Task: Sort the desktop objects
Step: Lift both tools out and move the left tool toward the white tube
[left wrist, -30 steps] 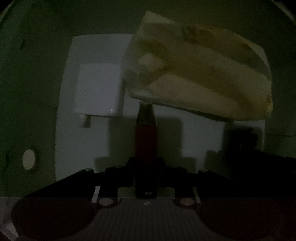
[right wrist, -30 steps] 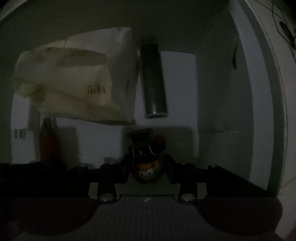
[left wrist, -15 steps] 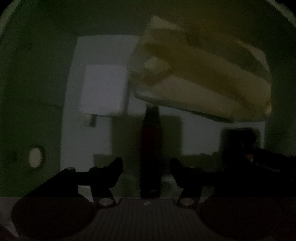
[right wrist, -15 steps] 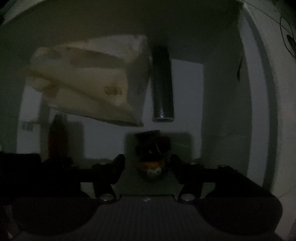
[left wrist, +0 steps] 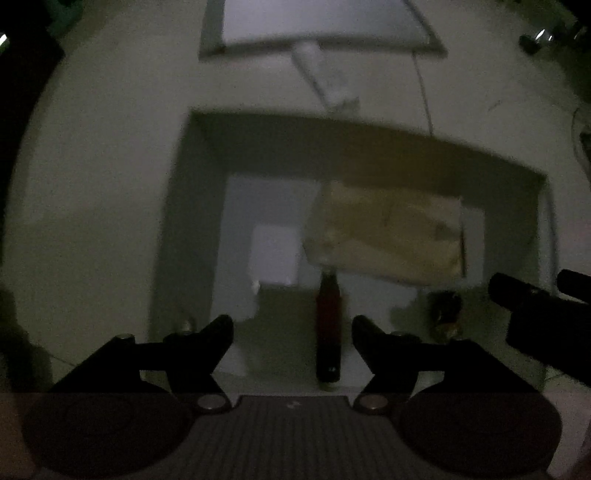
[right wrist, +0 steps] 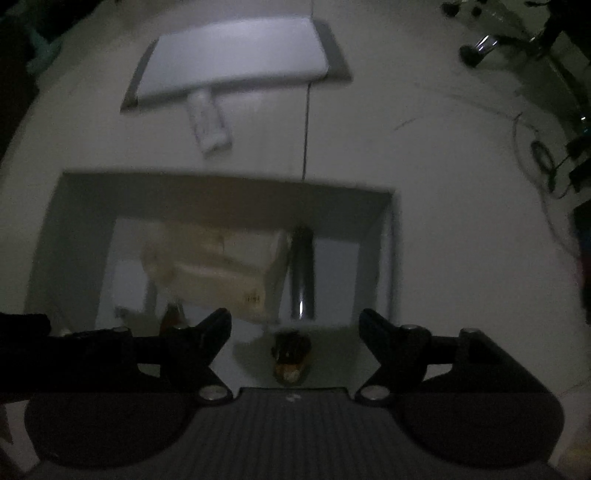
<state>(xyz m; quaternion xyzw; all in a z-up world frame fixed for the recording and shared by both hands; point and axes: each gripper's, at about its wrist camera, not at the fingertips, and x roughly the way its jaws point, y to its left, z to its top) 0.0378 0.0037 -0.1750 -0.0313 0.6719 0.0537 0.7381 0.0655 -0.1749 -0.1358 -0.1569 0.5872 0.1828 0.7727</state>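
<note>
Both grippers hang above an open grey box (left wrist: 192, 206) (right wrist: 70, 229) and point down into it. On the box floor lie a dark red tube (left wrist: 328, 332) (right wrist: 171, 315), a crumpled yellowish packet (left wrist: 388, 236) (right wrist: 218, 266), a white charger block (left wrist: 275, 254), a dark metal cylinder (right wrist: 303, 273) and a small figurine (right wrist: 290, 354) (left wrist: 447, 314). My left gripper (left wrist: 291, 332) has its jaws opening, high over the red tube, pads clear of it. My right gripper (right wrist: 295, 328) has its jaws opening too, well above the figurine. The right gripper's black body (left wrist: 535, 310) shows at the left view's right edge.
The box stands on a pale desk. Beyond it lies a flat white lid or tray (left wrist: 325, 26) (right wrist: 236, 62), with a white tube-like thing (right wrist: 208, 122) and a thin cable (right wrist: 306, 129) between. Cables and dark gear (right wrist: 543, 155) crowd the far right.
Both grippers let go, the left of the red tube and the right of the figurine, spread their jaws and rose out of the box. The box rim and the desk have come into view.
</note>
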